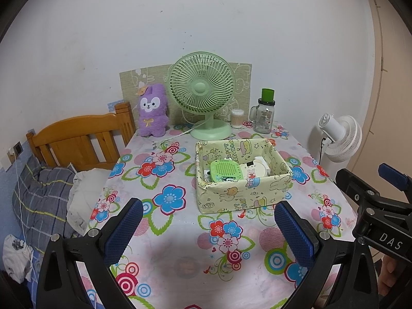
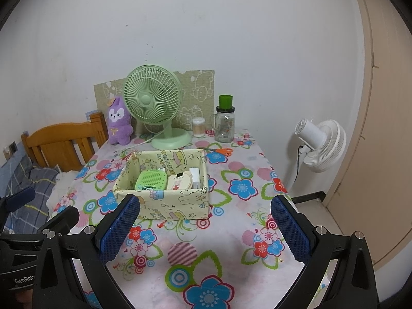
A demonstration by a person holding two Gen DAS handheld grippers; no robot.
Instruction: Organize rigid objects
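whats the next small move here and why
Probably send the right tongs forward and right, toward the scissors. Both tongs are open and empty, the left tongs included; the box already holds the small gadgets, and the scissors look like the only small loose item, lying behind the box's right corner.

Green perforated case point(image 1: 227, 171), cream gadgets point(image 1: 255, 170), inside patterned box point(image 1: 239, 195)

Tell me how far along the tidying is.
Mostly done, it seems: the green device and cream gadget lie inside the fabric box. Both tongs, left and right, are open and empty. The orange scissors are still loose on the table.
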